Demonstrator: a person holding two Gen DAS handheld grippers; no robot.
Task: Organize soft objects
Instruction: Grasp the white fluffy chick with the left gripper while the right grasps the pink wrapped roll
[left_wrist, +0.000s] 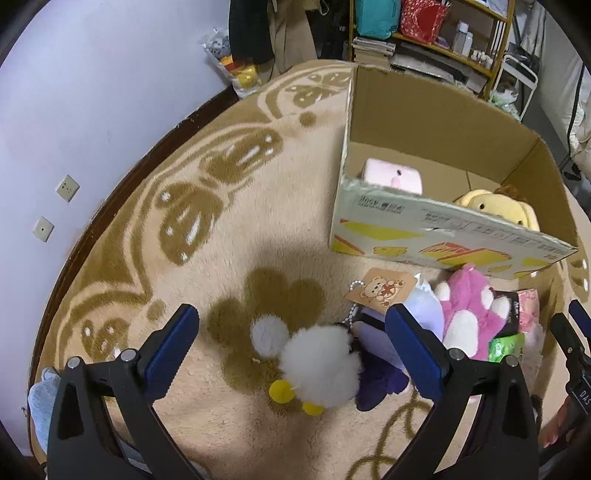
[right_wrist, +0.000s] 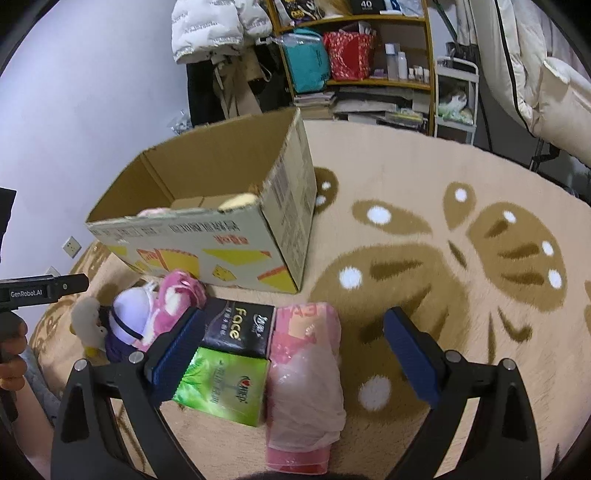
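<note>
Left wrist view: the left claw (left_wrist: 291, 339) is spread wide and holding nothing, hovering over a fluffy white duck plush (left_wrist: 319, 367) with yellow feet lying on the beige patterned rug (left_wrist: 184, 184). Just right of the duck there's a purple plush (left_wrist: 384, 373) with a bear hang tag (left_wrist: 380, 288), then a pink plush (left_wrist: 469, 310) up against the front of the cardboard box (left_wrist: 443, 236). Inside the box sit a pale pink soft thing (left_wrist: 393, 175) and a yellow plush (left_wrist: 496, 206).

Right wrist view: the right claw (right_wrist: 293, 343) is wide open too, empty, above a pink plastic-wrapped pack (right_wrist: 303, 376) on the rug. Touching that pack on its left are a green tissue pack (right_wrist: 221, 384) and a black tissue pack (right_wrist: 240, 328). The pink and purple plushes are bunched further left, near the box front.
</note>
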